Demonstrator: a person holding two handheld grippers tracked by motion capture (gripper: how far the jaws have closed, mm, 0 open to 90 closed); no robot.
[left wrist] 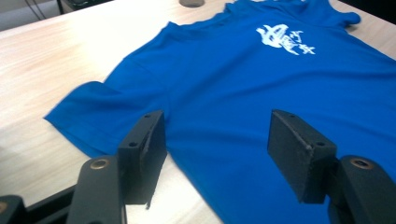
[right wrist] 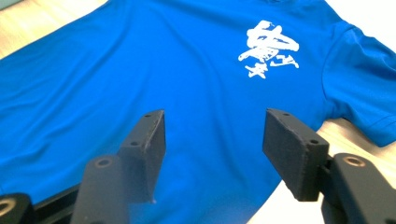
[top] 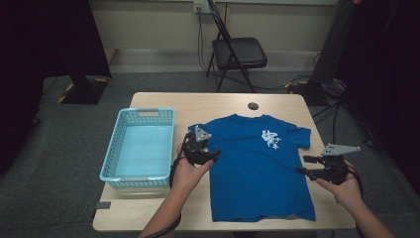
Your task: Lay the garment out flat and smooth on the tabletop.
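The blue T-shirt (top: pixel 257 163) lies flat and unfolded on the counter (top: pixel 163 101) between the left gripper (top: pixel 202 154) and right gripper (top: pixel 308 165), both jaws open and empty above its side edges, so folding and the nearby basket (top: pixel 119 144) seem still ahead.

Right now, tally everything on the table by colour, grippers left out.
Blue: 1, the shirt
Light blue: 1, the basket
Dark: 1, the small round disc
Total: 3
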